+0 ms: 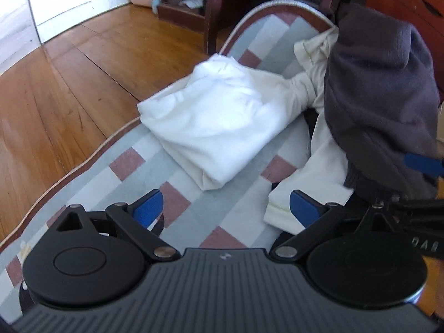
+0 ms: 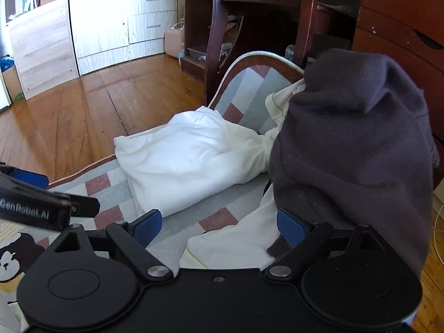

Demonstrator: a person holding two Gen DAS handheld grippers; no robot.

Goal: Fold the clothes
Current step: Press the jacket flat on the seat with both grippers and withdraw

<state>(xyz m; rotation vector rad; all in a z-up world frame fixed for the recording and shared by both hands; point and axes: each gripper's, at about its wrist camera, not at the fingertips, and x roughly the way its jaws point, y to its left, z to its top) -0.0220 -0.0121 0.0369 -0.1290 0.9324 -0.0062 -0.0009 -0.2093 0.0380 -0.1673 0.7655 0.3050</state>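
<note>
Done: white garment [image 1: 219, 116] folded on rug [image 1: 177, 166] | Left: cream [image 1: 313, 194] and grey clothes [image 2: 355, 149] heaped | left gripper [image 1: 226, 208], right gripper [image 2: 219, 224]: fingers wide, empty

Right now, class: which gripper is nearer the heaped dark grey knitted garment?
Right. The right gripper sits at the dark grey garment's foot; the left gripper is further left, before the white bundle.

I see a folded garment [image 1: 216, 116] lying on the rug [image 1: 177, 194], near its edge by the wooden floor [image 1: 69, 97]. To its right a heap of clothes [image 1: 380, 91] rises, with furniture [image 2: 249, 27] behind.
</note>
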